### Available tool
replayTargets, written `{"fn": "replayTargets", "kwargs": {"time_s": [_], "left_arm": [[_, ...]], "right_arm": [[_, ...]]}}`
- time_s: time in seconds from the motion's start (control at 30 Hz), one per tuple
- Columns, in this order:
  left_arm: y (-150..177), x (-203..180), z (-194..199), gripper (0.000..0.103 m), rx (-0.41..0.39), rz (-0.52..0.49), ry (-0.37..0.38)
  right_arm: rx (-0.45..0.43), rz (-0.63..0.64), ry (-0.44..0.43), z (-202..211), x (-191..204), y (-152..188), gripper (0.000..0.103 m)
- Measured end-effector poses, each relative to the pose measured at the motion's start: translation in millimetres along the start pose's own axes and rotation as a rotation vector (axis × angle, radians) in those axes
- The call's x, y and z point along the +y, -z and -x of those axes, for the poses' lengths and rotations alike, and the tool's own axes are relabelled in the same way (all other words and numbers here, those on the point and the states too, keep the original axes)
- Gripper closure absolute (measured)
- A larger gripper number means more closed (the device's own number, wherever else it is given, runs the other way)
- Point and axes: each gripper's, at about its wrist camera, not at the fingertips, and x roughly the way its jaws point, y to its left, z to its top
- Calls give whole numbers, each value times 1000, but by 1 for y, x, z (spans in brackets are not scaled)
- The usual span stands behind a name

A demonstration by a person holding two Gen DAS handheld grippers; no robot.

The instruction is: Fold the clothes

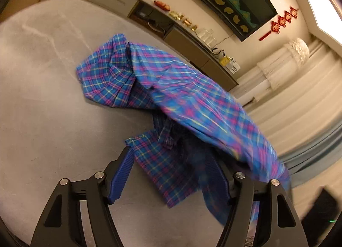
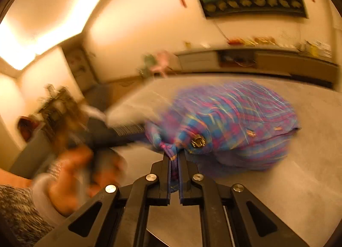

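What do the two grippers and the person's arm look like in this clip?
Both grippers, left gripper and right gripper, have black angular linkages with round silver pivot bolts and ribbed blue pads. The person's hand is bare, with a pale cuff and a grey marled knit sleeve.

A grey stone-look table (image 1: 38, 101) bears a crumpled blue-and-pink plaid shirt (image 1: 111, 76), partly lifted.
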Motion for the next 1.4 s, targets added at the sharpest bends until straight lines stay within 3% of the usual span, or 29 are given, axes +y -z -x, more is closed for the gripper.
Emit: {"fn": "replayTargets", "kwargs": {"time_s": [0.07, 0.1, 0.23, 0.27, 0.33, 0.37, 0.43, 0.53, 0.6, 0.63, 0.67, 0.73, 0.8, 0.83, 0.9, 0.93, 0.97, 1.0, 1.03, 1.07, 1.17, 1.3, 1.4], "left_arm": [[3, -3, -22, 32, 70, -21, 20], [4, -5, -34, 32, 99, -24, 19], [-1, -15, -64, 32, 114, -34, 5], [-4, -18, -68, 36, 106, -35, 27], [-12, -22, -73, 77, 94, -32, 92], [-18, -27, -72, 103, 98, -36, 105], [-37, -49, -43, 103, 21, -86, 187], [-70, -106, 56, 103, -214, -249, 358], [-95, -136, 105, 103, -336, -343, 355], [-110, -147, 118, 103, -381, -378, 317], [-123, -152, 119, 103, -396, -394, 262], [-143, -144, 92, 102, -357, -377, 127], [-144, -115, 42, 100, -270, -354, -30], [-135, -99, 22, 98, -235, -351, -67], [-108, -59, -13, 78, -173, -325, -62], [-100, -44, -29, 77, -104, -273, -87], [-98, -38, -41, 75, -23, -220, -90], [-93, -41, -48, 61, 27, -230, -17], [-87, -48, -51, 56, 40, -289, 45], [-80, -59, -52, 52, 36, -366, 38], [-62, -86, -52, 50, 53, -515, -22], [-54, -103, -51, 50, 96, -508, 11], [-52, -102, -52, 50, 47, -530, -32]], "right_arm": [[114, -22, 167, -29, -25, 13, 98], [148, -44, 198, -36, -34, 17, 97], [111, -26, 88, -25, -21, 11, 98], [109, -12, 65, -23, -14, 9, 98], [118, 13, 36, -24, -6, 9, 98], [114, 25, 29, -23, -2, 8, 98], [57, 31, 2, -3, 2, 2, 98], [-147, -20, -181, 65, 7, -35, 98], [-235, -42, -225, 92, 0, -65, 98], [-277, -54, -245, 104, -4, -80, 97], [-285, -69, -209, 104, -13, -98, 97], [-251, -105, -10, 73, -38, -127, 97], [-188, -179, 129, 29, -73, -132, 97], [-143, -241, 183, 0, -98, -125, 96], [-59, -343, 270, -49, -143, -106, 88], [-14, -390, 294, -67, -161, -90, 82], [38, -486, 272, -79, -177, -79, 78], [93, -598, 230, -90, -193, -71, 77], [92, -627, 188, -90, -200, -69, 67], [70, -622, 145, -86, -204, -69, 58], [41, -587, 142, -66, -208, -74, 52], [-32, -684, 33, -12, -208, -67, 46], [-38, -664, -38, 5, -195, -57, 35]]}}
